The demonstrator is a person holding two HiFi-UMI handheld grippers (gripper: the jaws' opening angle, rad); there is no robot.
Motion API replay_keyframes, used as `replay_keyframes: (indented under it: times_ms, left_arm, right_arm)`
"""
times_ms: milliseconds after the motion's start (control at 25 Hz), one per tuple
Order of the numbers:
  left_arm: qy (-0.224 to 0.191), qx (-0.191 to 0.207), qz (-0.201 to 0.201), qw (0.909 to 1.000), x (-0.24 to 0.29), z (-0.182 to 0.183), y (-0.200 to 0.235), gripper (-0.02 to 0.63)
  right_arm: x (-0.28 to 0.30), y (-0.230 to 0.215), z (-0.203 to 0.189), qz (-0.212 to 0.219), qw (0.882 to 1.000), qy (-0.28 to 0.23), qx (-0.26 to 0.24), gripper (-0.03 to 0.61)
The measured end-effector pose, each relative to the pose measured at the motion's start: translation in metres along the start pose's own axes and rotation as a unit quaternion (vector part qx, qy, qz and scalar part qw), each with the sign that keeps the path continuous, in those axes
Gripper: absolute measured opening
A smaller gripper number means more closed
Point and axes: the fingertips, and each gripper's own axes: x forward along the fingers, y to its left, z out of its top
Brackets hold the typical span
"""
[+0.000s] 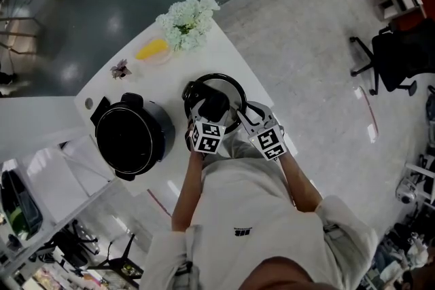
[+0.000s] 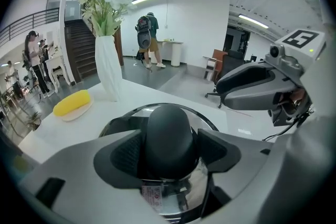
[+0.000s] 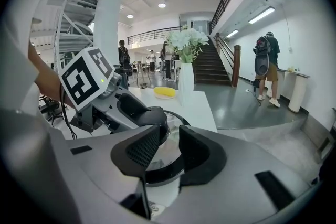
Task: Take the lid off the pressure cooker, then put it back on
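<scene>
The lid is off the pot and sits level just right of it over the table, knob pointing straight up. Whether it rests on the tabletop or hangs just above it cannot be told. It is round, so no axis is longer than another. It is clear glass inside a black rim, with a smooth black domed knob at the centre and a small printed sticker on the glass below the knob.

The left gripper has its ribbed pads pressed against both sides of the knob, clamping it. The right gripper hangs over the lid's right edge, its jaws a little apart and holding nothing; glass and rim show through the gap.

The pot stands open, dark inside. A vase of flowers stands at the table's far end.
</scene>
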Motion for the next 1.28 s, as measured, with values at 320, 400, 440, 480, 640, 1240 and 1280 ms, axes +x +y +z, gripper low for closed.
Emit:
replay_keyframes:
  times_ms: [320,400,440,480,640,1240,1280]
  left_arm:
    - [0.006,-0.021,0.006,0.9997,0.013,-0.001,0.005,0.339]
    - [0.002,-0.019,0.008,0.9998,0.014,0.000,0.006,0.339]
    - [0.001,-0.017,0.009,0.9998,0.014,0.000,0.006,0.339]
    - [0.001,-0.015,0.009,0.9998,0.015,0.000,0.005,0.337]
    - [0.009,-0.015,-0.001,0.9998,0.015,0.000,0.003,0.287]
    - [0.021,-0.010,-0.013,0.9996,0.011,0.000,-0.001,0.285]
    - [0.020,-0.011,-0.013,0.9997,0.010,0.001,-0.001,0.285]
  right_arm:
    - [0.005,-0.008,-0.002,0.005,1.000,0.007,0.000,0.115]
    - [0.007,-0.010,-0.003,0.006,1.000,0.008,0.001,0.115]
    - [0.008,-0.010,-0.003,0.006,1.000,0.009,0.001,0.115]
    - [0.008,-0.010,-0.004,0.007,1.000,0.009,0.001,0.115]
    - [0.010,-0.009,-0.003,0.007,1.000,0.009,0.003,0.115]
    - [0.001,-0.007,-0.002,-0.010,1.000,0.004,0.008,0.115]
    - [0.000,-0.007,-0.002,-0.010,1.000,0.003,0.009,0.115]
